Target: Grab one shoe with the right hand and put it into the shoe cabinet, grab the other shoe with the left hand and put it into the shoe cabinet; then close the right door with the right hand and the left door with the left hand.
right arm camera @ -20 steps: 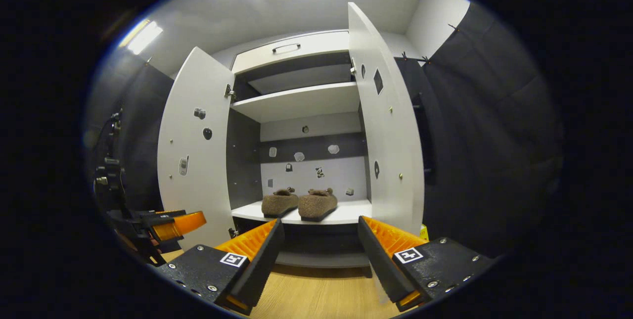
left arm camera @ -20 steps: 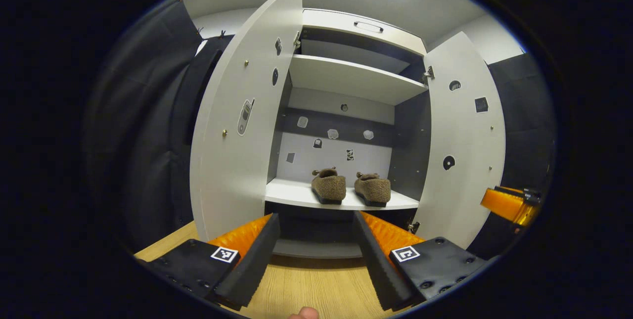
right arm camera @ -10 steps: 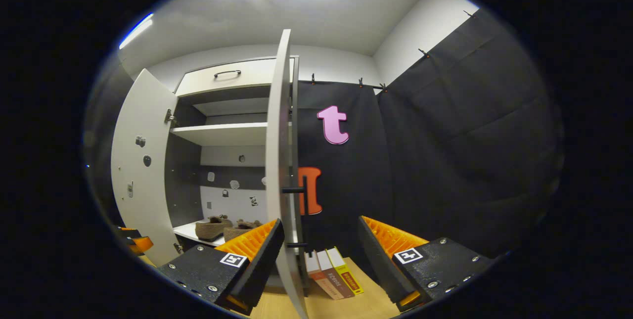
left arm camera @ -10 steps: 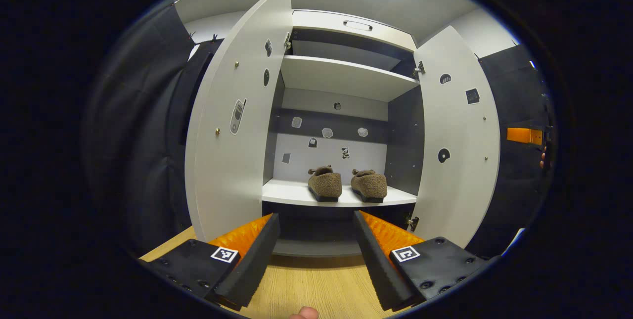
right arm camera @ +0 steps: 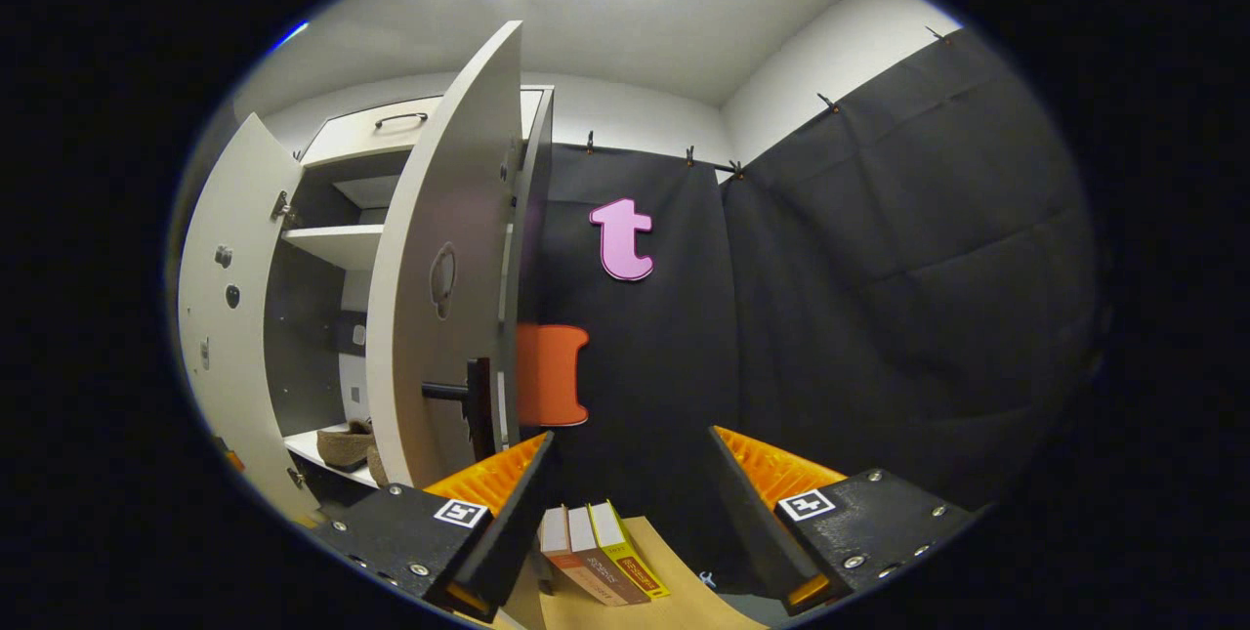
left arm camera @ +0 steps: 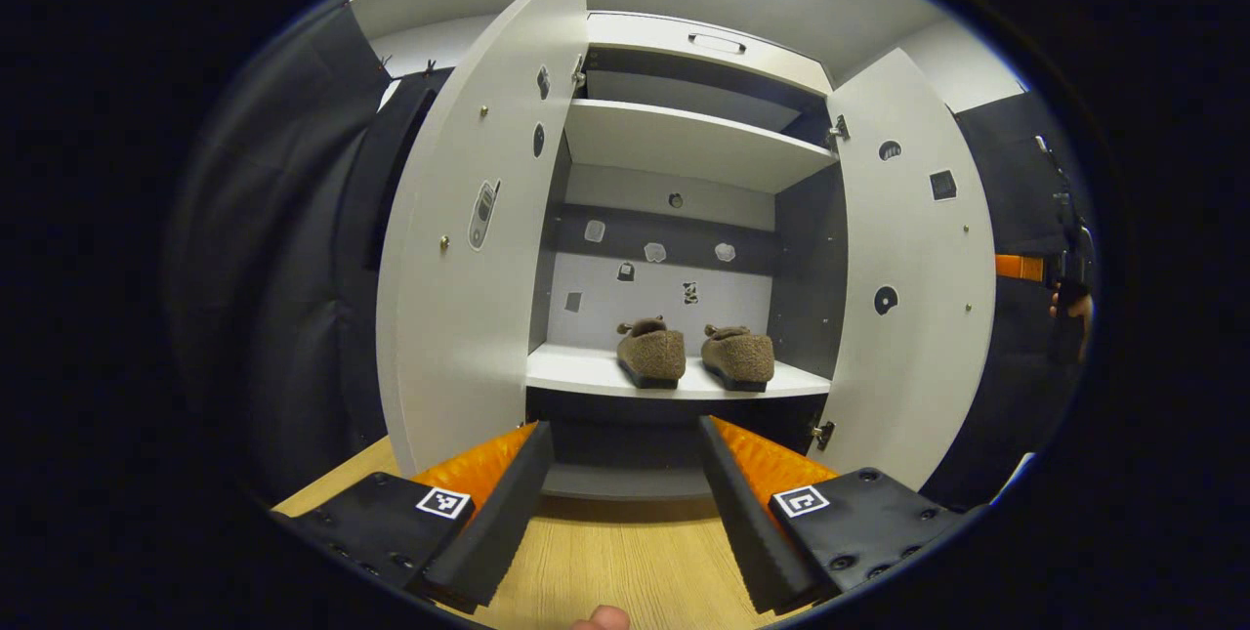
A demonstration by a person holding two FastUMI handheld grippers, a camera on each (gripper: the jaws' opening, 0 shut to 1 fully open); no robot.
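Two brown fuzzy shoes sit side by side on the lower shelf of the white shoe cabinet, whose left door and right door both stand open. My left gripper faces the cabinet from a distance, open and empty. My right gripper is open and empty beside the outer face of the right door, just right of its dark handle. The shoes peek out past that door's edge. Farther off in the left gripper view, the right gripper shows behind the right door.
Three books lie on the wooden floor near the black cloth wall. An upper shelf and a top drawer with a handle belong to the cabinet. A fingertip shows at the bottom edge.
My right gripper has swung rightward from facing the open cabinet to the outer side of the right door. The left gripper has barely shifted.
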